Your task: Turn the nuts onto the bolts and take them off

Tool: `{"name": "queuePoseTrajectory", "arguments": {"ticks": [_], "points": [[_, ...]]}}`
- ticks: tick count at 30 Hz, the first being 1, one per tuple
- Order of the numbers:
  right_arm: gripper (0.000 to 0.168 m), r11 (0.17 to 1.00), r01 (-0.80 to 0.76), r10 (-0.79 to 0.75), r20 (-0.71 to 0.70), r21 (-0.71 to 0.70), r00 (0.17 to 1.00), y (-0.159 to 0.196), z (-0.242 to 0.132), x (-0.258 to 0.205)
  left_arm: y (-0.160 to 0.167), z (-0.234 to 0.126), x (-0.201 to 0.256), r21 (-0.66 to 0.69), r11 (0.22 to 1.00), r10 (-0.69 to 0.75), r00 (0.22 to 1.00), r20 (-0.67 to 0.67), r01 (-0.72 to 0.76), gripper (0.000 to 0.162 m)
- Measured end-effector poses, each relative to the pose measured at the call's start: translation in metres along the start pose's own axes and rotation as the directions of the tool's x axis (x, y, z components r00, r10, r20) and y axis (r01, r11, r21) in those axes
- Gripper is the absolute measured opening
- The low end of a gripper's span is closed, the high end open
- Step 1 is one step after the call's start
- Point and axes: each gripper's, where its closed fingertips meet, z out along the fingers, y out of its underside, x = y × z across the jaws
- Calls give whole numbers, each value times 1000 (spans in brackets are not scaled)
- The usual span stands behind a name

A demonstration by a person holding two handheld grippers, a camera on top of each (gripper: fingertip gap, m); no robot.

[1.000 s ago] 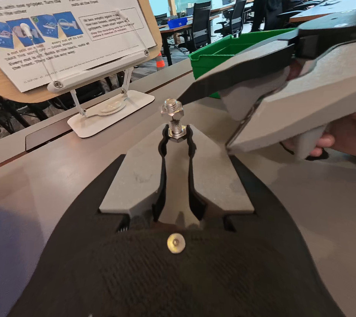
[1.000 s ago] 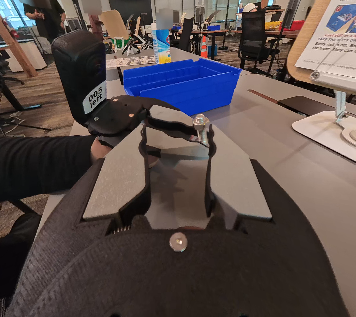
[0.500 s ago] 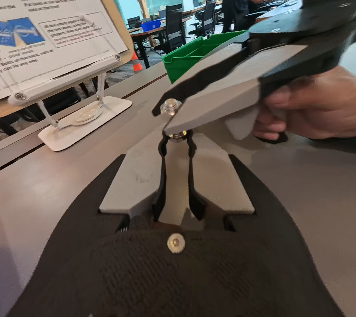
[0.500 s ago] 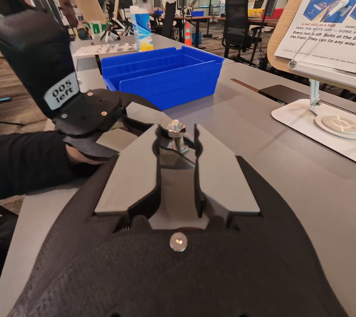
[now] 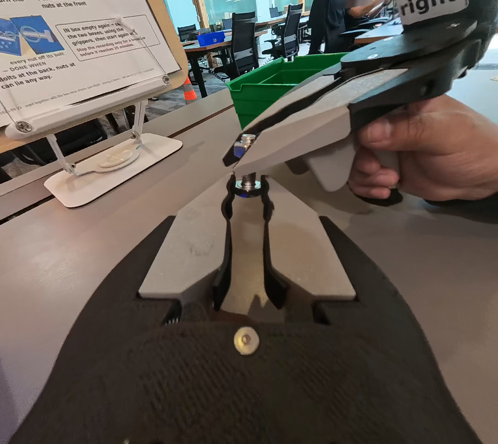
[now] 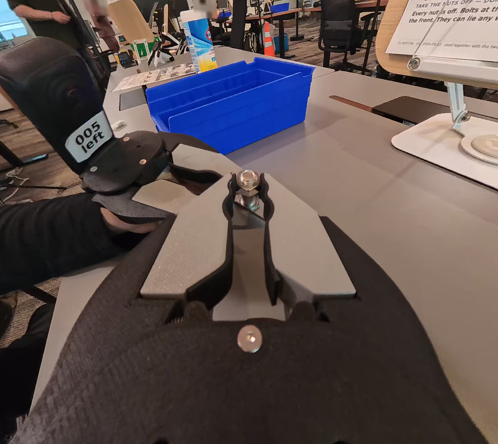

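Note:
A steel bolt [image 5: 249, 177] stands upright. My left gripper [image 5: 246, 189] is shut on its hex head, a little above the grey table [image 5: 67, 255]. My right gripper [image 5: 234, 158] comes in from the right, held by a hand, and is shut on the nut [image 5: 244, 144] at the top of the bolt. In the right wrist view my right gripper [image 6: 248, 185] clamps the nut [image 6: 248, 180], with the bolt's thread [image 6: 246, 197] showing below between the fingers. The left gripper's body [image 6: 121, 161] lies to the left. The thread between nut and head is partly hidden.
A green bin [image 5: 258, 96] stands behind the right gripper. A blue bin [image 6: 229, 113] stands beyond the left gripper. A white instruction stand [image 5: 113, 156] is at the back of the table [image 6: 444, 145]. A wipes canister [image 6: 200, 45] stands on the far desk. My left and right fingertips are right by each other.
My right gripper, open beside the nut a second ago, moved over the bolt's top and shut on the nut. My left gripper kept its hold on the bolt.

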Motion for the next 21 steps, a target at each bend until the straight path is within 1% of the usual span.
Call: {"name": "queuePoseTrajectory", "arguments": {"ticks": [2, 11, 15, 21], "points": [[15, 1000, 5, -5, -6, -10, 1000, 2, 1, 1, -3, -1, 0, 16, 1000, -21, 1000, -10, 22, 16], [15, 1000, -2, 2, -8, -22, 1000, 4, 2, 1, 2, 0, 3, -10, 999, -53, 997, -47, 53, 16], [15, 1000, -15, 15, 2, -17, 1000, 3, 1, 1, 0, -1, 2, -5, 1000, -25, 999, -34, 24, 16], [16, 999, -44, 44, 8, -15, 999, 5, 2, 3, 6, 0, -4, -44, 999, 6, 1000, 12, -6, 16]]}}
